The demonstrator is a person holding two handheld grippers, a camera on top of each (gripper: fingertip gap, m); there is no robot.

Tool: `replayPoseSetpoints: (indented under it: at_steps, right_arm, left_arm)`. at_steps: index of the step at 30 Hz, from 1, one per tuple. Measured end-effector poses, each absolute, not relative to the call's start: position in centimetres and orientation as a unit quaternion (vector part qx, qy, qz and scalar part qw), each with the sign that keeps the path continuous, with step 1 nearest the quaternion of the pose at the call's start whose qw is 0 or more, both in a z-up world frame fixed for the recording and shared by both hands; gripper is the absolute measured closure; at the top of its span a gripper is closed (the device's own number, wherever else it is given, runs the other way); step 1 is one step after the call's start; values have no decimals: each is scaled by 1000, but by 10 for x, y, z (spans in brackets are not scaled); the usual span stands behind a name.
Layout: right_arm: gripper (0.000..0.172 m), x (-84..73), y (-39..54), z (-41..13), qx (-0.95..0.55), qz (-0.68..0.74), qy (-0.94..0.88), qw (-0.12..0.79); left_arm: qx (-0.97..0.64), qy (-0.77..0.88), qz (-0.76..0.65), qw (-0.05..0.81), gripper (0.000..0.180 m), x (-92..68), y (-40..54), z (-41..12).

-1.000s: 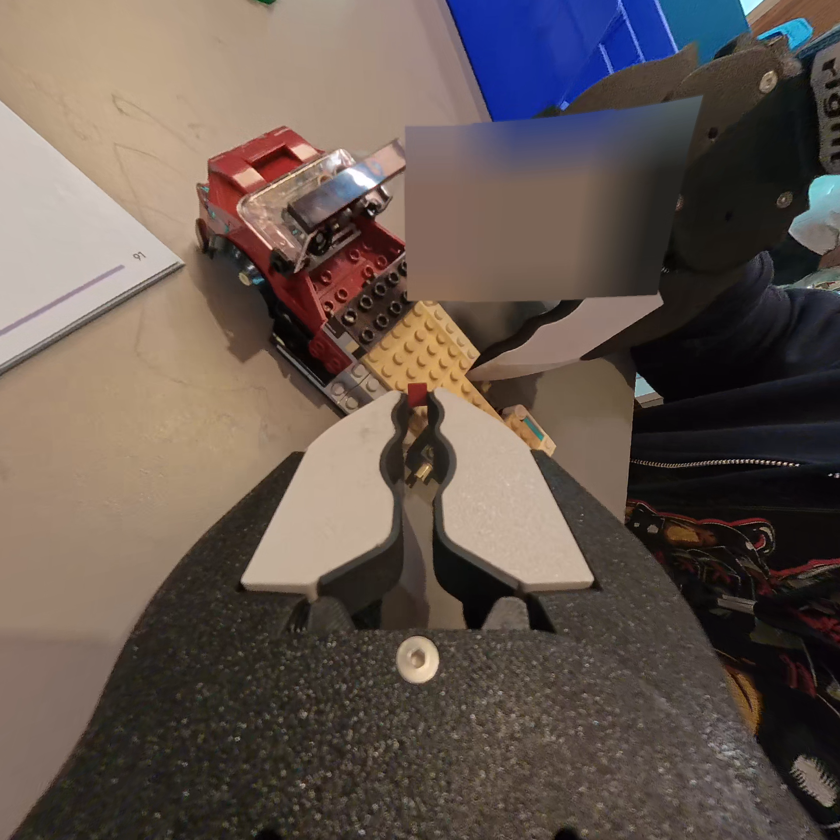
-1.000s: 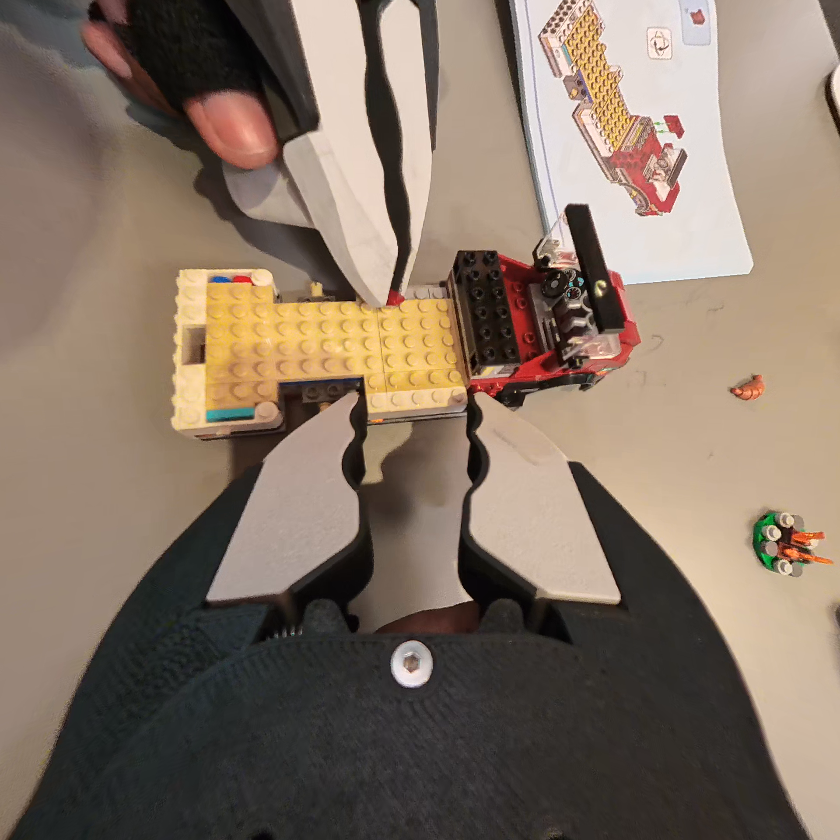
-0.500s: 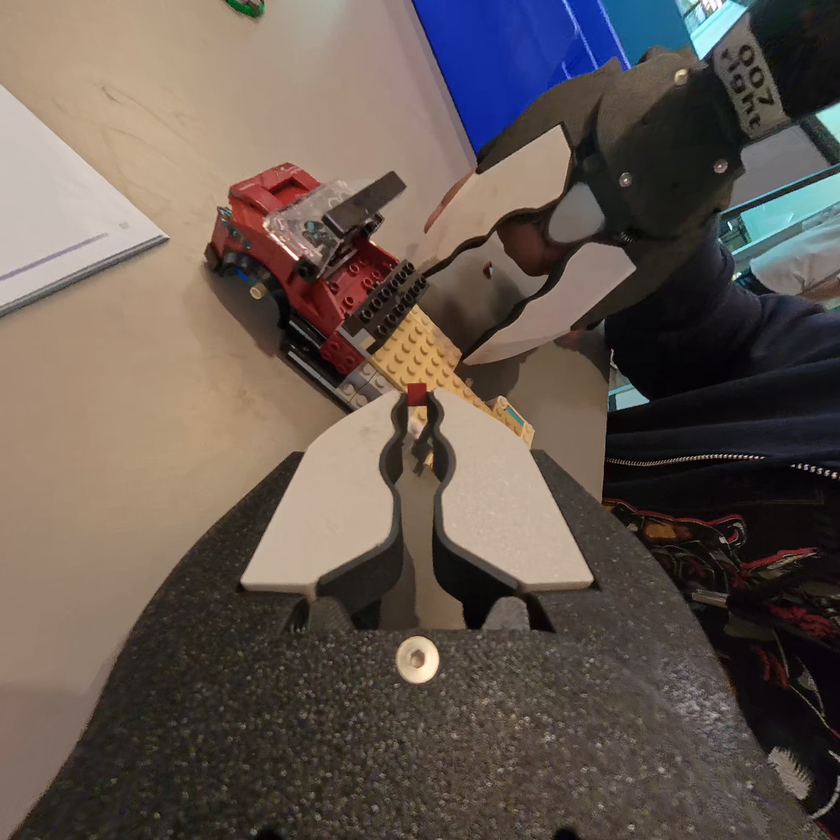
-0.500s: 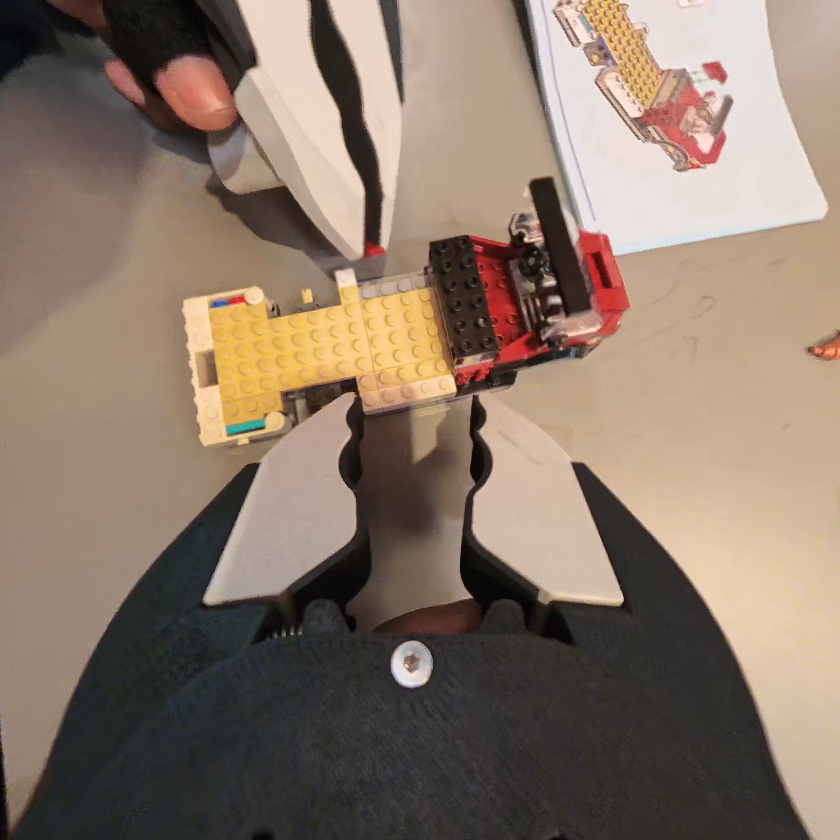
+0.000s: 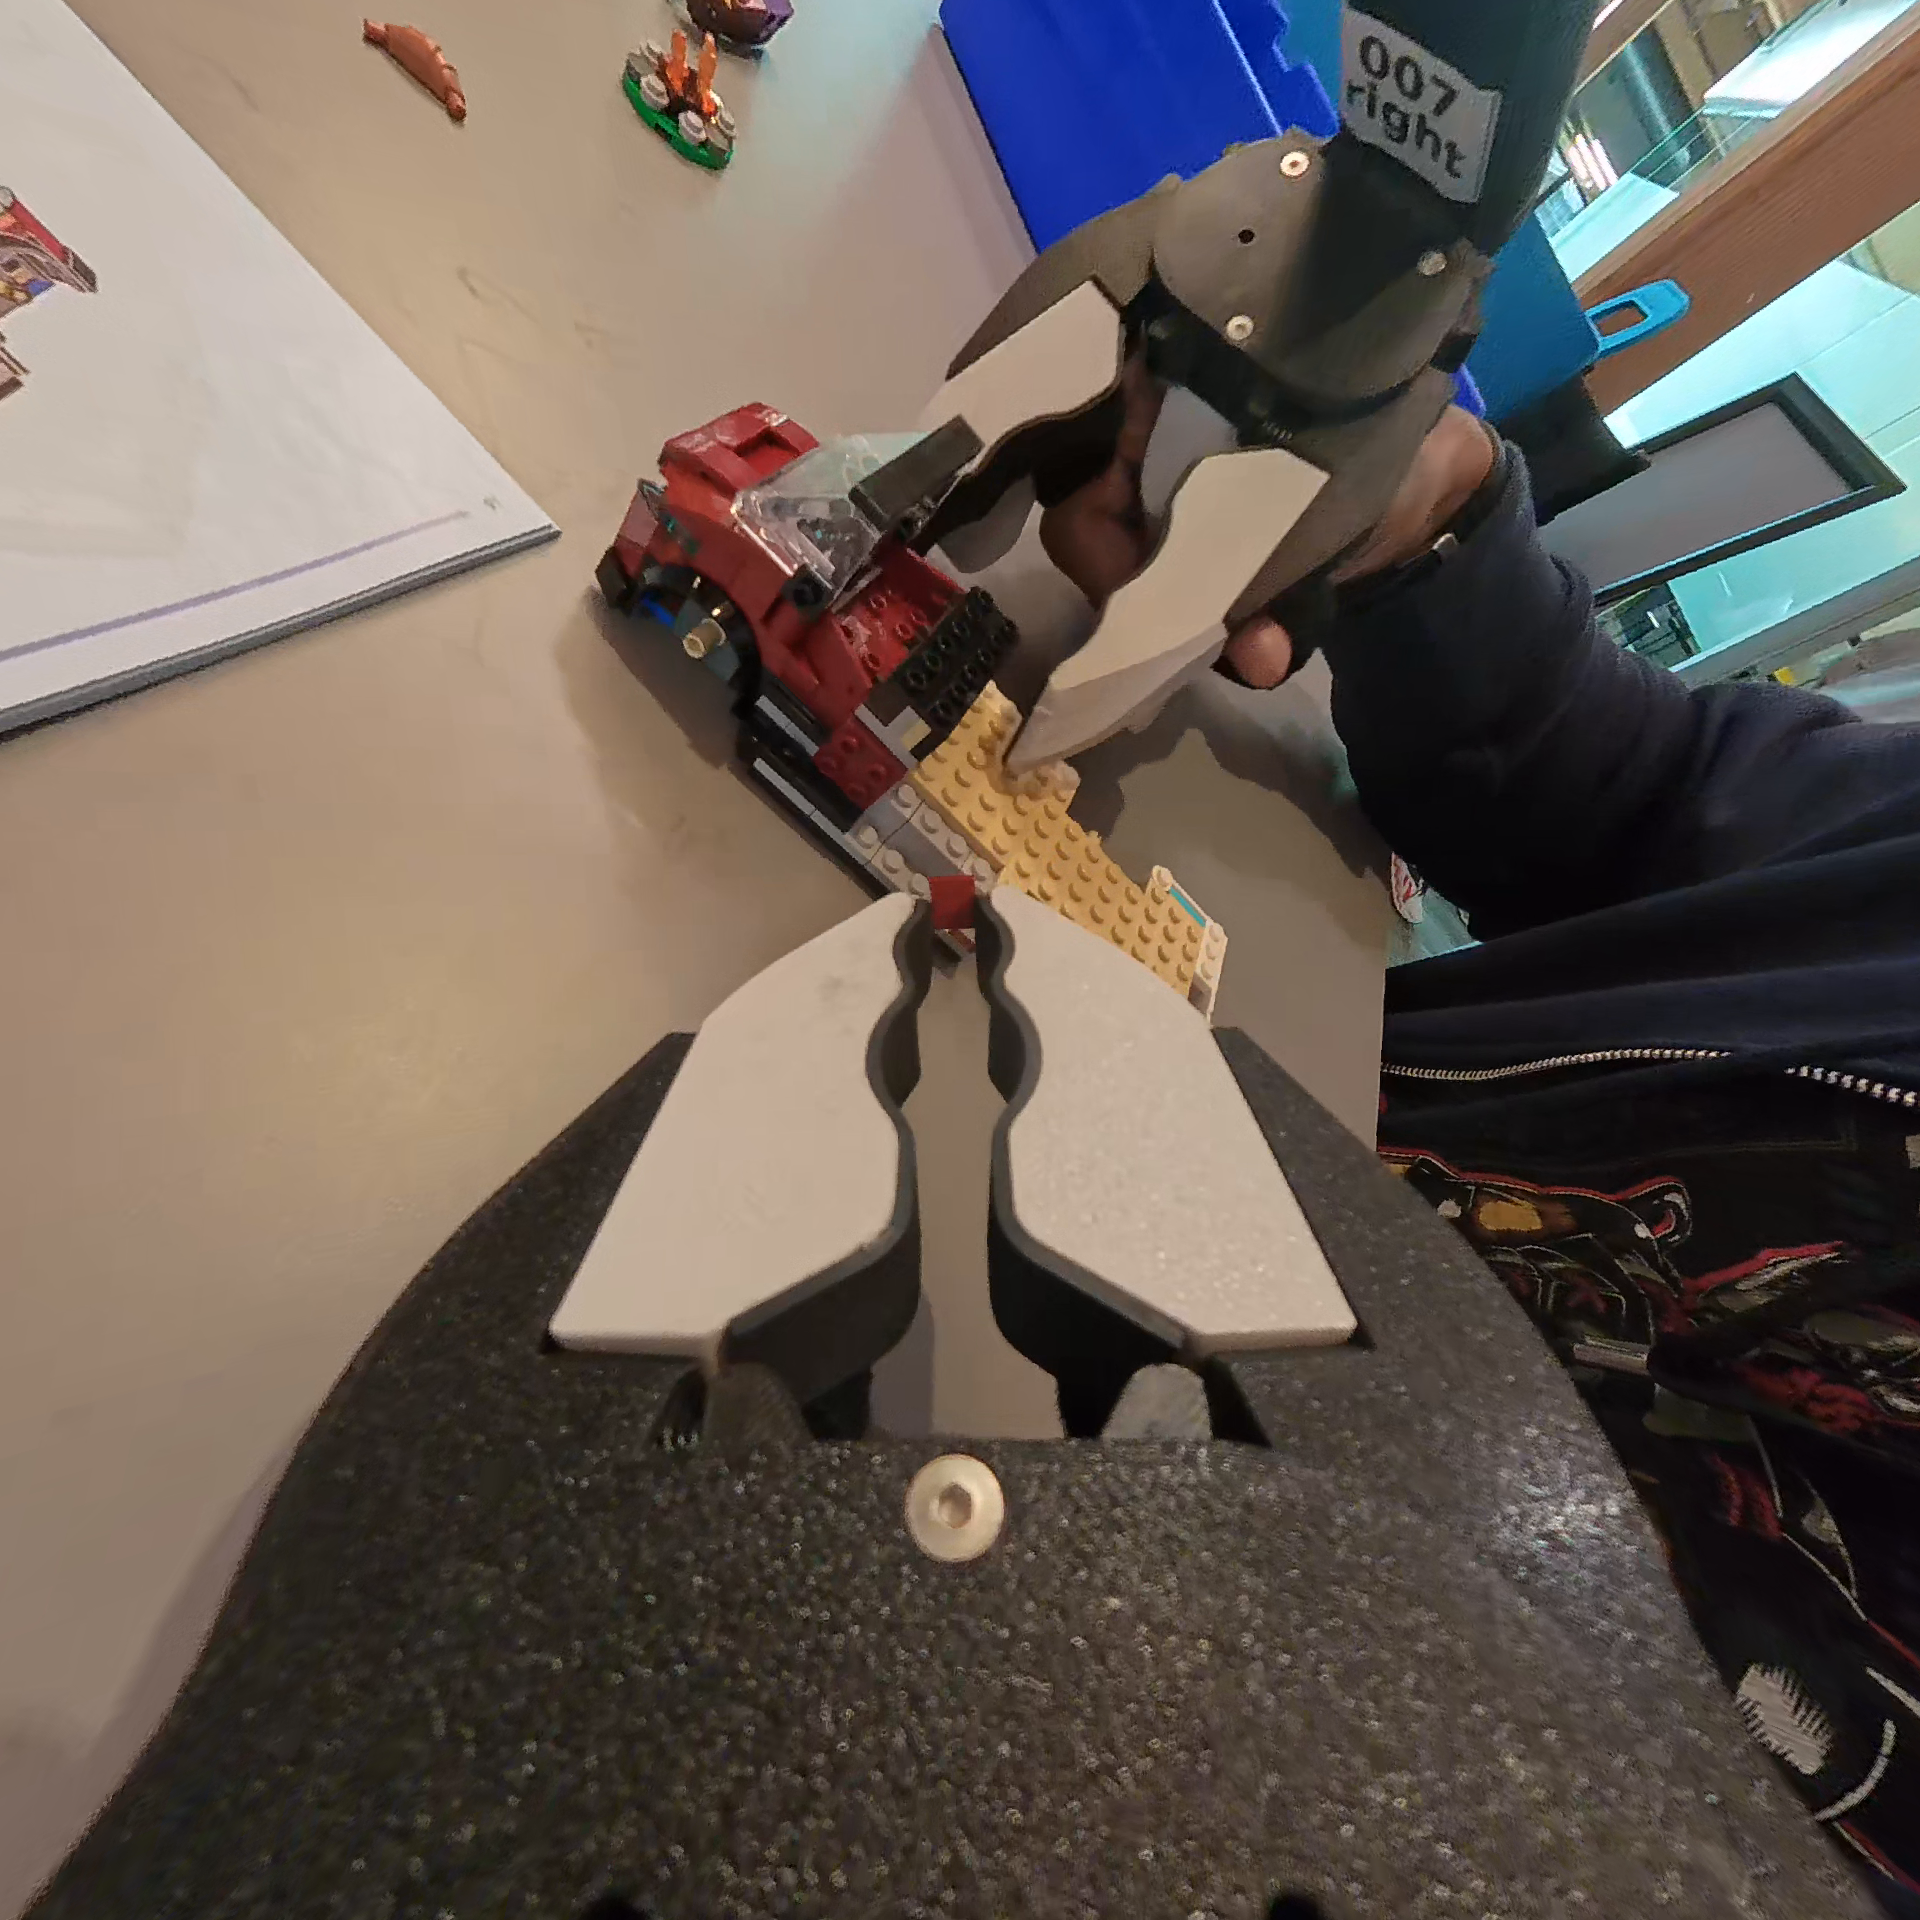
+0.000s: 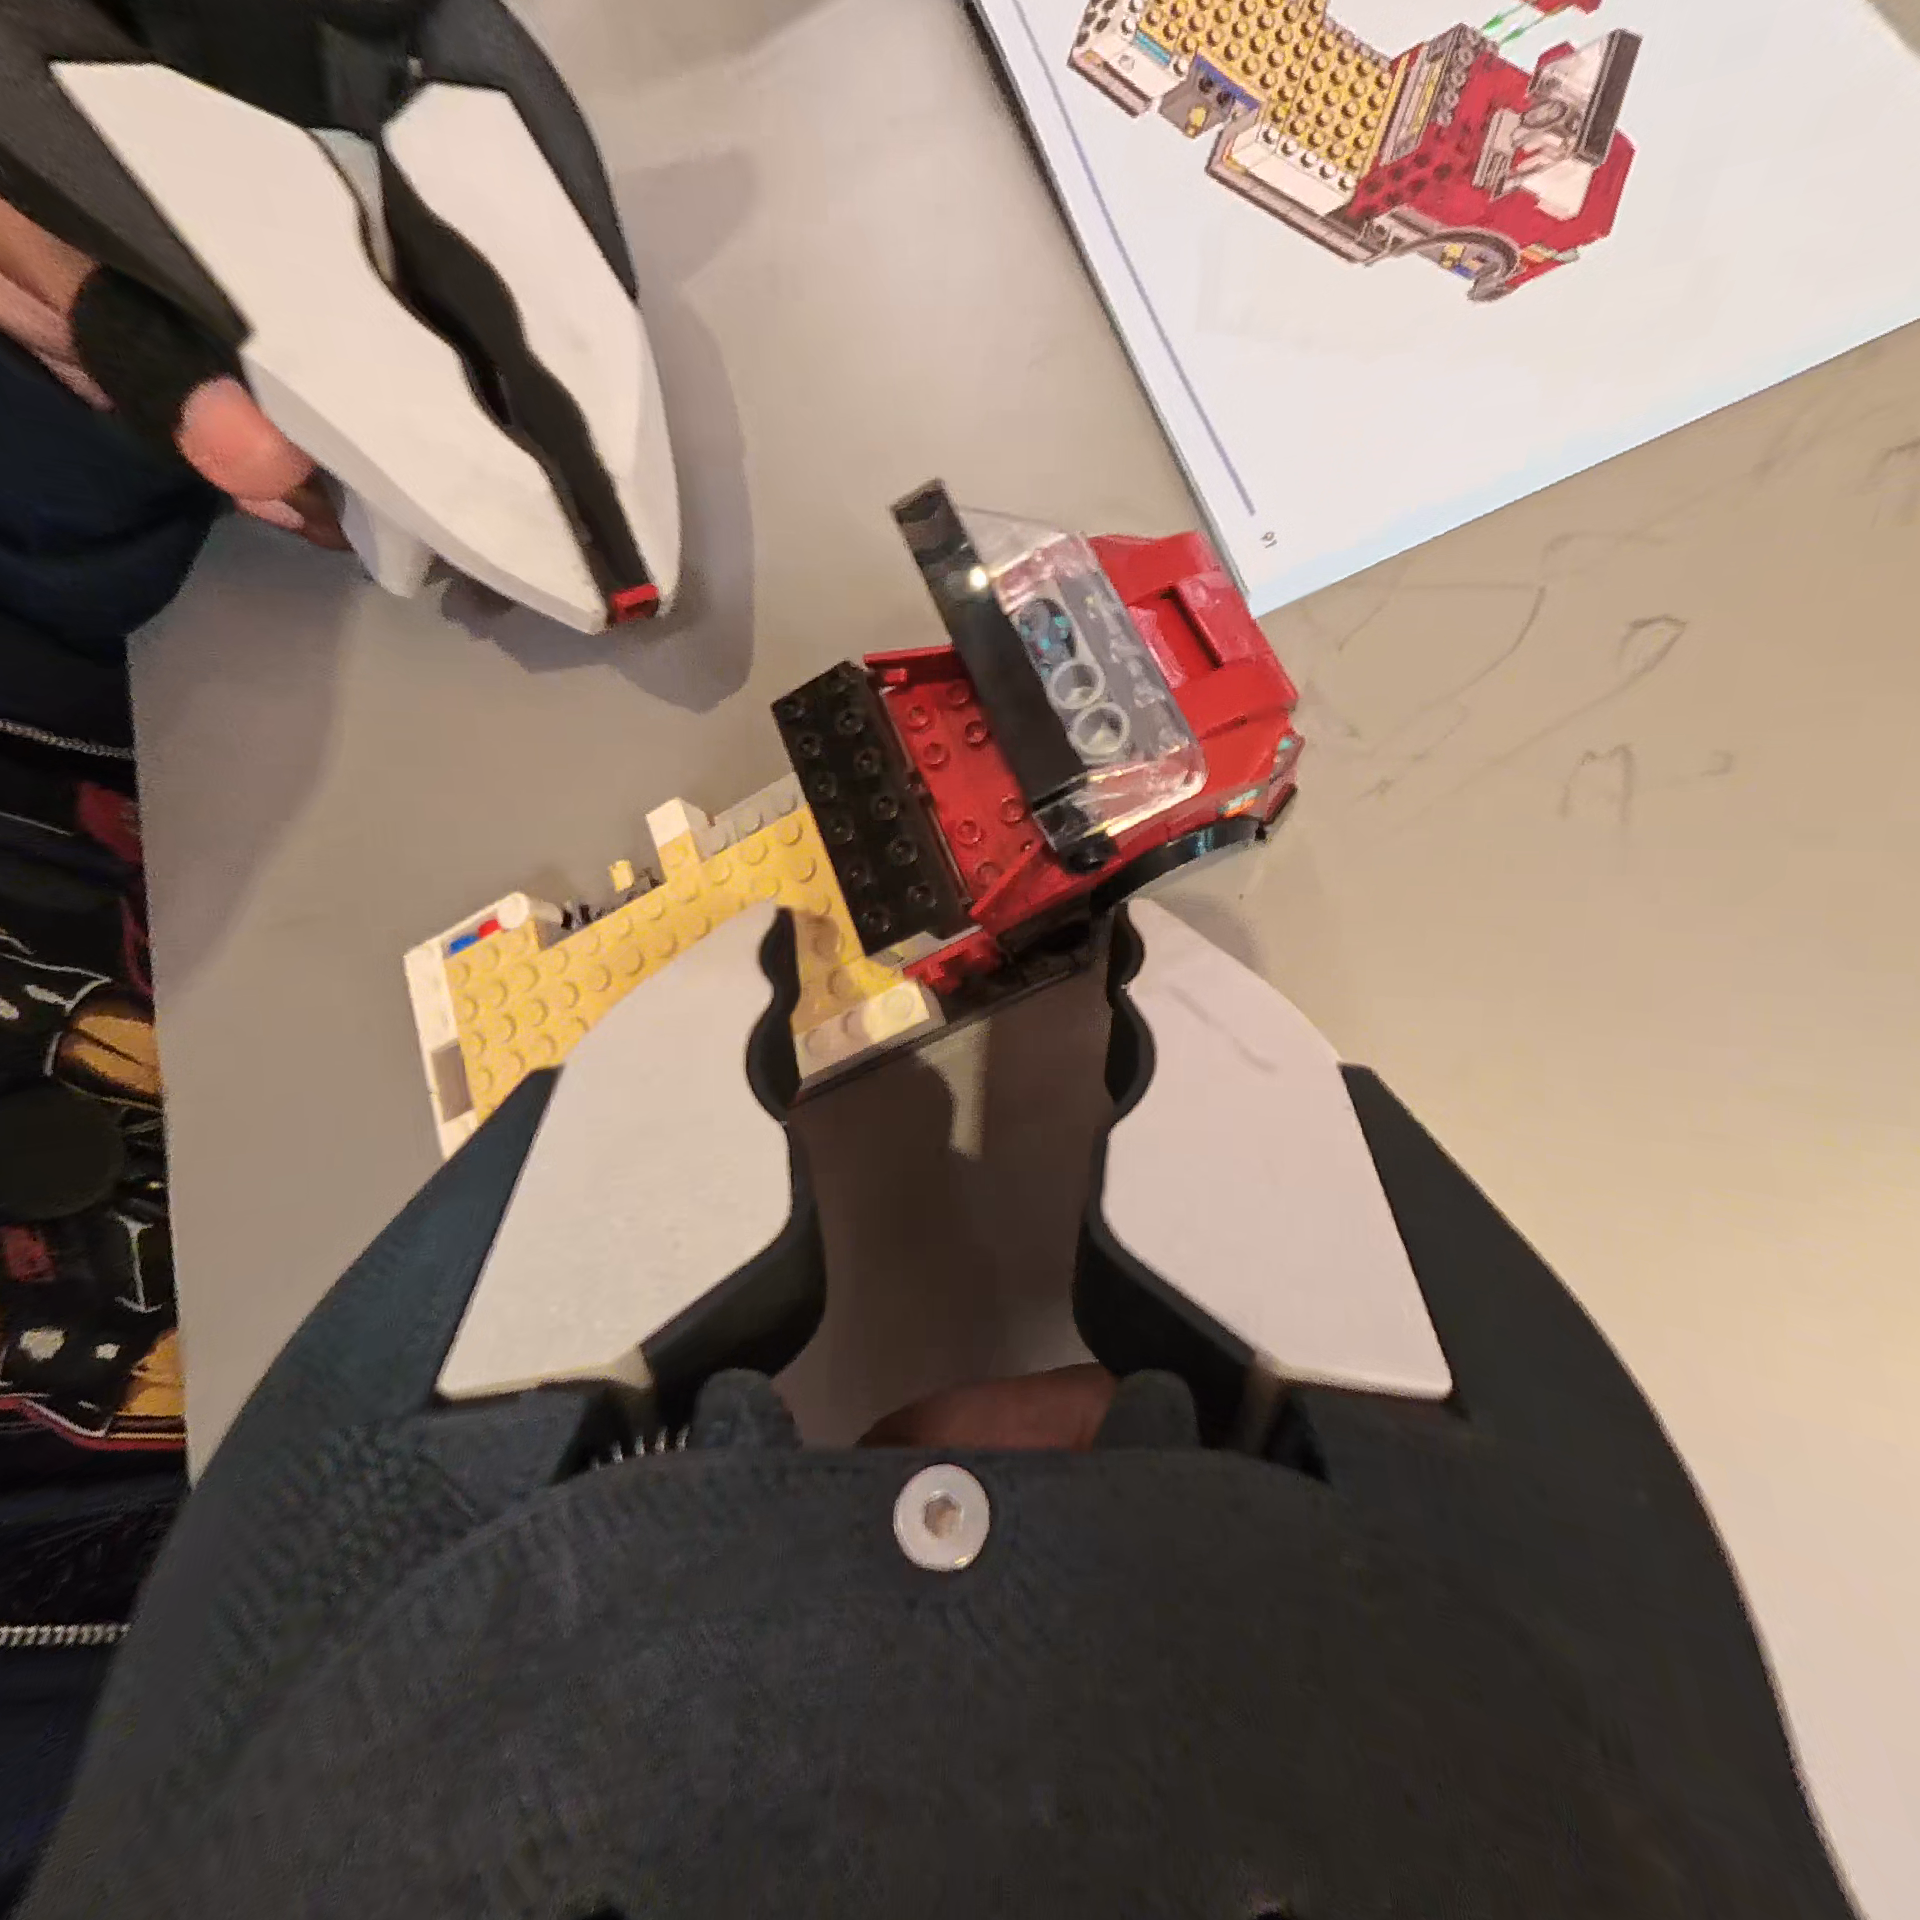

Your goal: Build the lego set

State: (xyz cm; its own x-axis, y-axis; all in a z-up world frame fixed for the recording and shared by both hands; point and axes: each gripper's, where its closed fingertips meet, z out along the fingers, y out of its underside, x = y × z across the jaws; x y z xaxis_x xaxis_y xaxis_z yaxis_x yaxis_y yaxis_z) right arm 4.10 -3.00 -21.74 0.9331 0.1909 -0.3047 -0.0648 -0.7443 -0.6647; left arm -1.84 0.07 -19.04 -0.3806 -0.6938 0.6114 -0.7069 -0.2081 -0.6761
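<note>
Since the earlier frames the right gripper (image 6: 951, 935) has spread its fingers wider and dropped onto the brick truck (image 6: 1039, 748). In the right wrist view the left-hand fingertip now lies over the yellow studded plate (image 6: 644, 935), and the other fingertip sits by the red cab's lower edge; the truck's side lies between them, and I cannot tell whether either pad presses on it. In the left wrist view one right fingertip (image 5: 1039, 743) touches the tan studs at frame centre.

Meanwhile the left gripper (image 5: 951, 914) has drawn away from the truck. Its fingers are clenched on a small red brick (image 5: 952, 900), which shows again at the fingertips in the upper left of the right wrist view (image 6: 634, 601), apart from the model. The truck itself has turned on the grey desk (image 5: 312, 935), with its cab now pointing toward the upper right of the right wrist view.

Writing: a grey tag with printed characters sits on the right gripper's body at the upper right of the left wrist view. The instruction booklet (image 6: 1558, 260) shows a coloured drawing of the truck and a small page number at its corner; a purple rule runs along the page edge.

Newly in view at the top of the left wrist view are an orange-brown curved piece (image 5: 416, 68) and a green round piece with orange spikes (image 5: 681, 99), near a blue bin (image 5: 1122, 94).
</note>
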Motion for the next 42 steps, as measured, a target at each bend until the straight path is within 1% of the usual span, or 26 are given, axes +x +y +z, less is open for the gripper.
replayPoseSetpoints:
  at_steps: [4,14,19,23,27,33,37,40,42]
  right_arm:
    - [128,41,-23,-217,-915,189,-26,356]
    - [130,31,-17,-216,-919,176,-56,348]
    - [126,29,-15,-218,-915,197,-51,349]
    - [127,26,-12,-218,-911,210,-47,350]
    - [129,29,-10,-217,-919,188,-53,343]
    - [131,28,-10,-206,-946,113,-106,283]
    - [132,23,-5,-195,-962,31,-159,219]
    - [143,19,1,-189,-963,-52,-210,161]
    - [157,13,8,-187,-958,-88,-237,135]
  left_arm:
    - [559,-626,544,3,173,-21,5,-190]
    - [555,-648,521,-9,173,-26,3,-195]
    - [555,-648,522,-9,173,-27,4,-195]
    - [557,-644,525,-8,173,-28,5,-195]
    - [559,-638,529,-15,173,-28,9,-192]
    - [562,-623,542,-41,173,-35,22,-182]
    - [565,-610,552,-66,173,-44,33,-176]
    - [569,-593,563,-86,173,-52,43,-172]
    - [575,-578,571,-99,173,-57,51,-169]
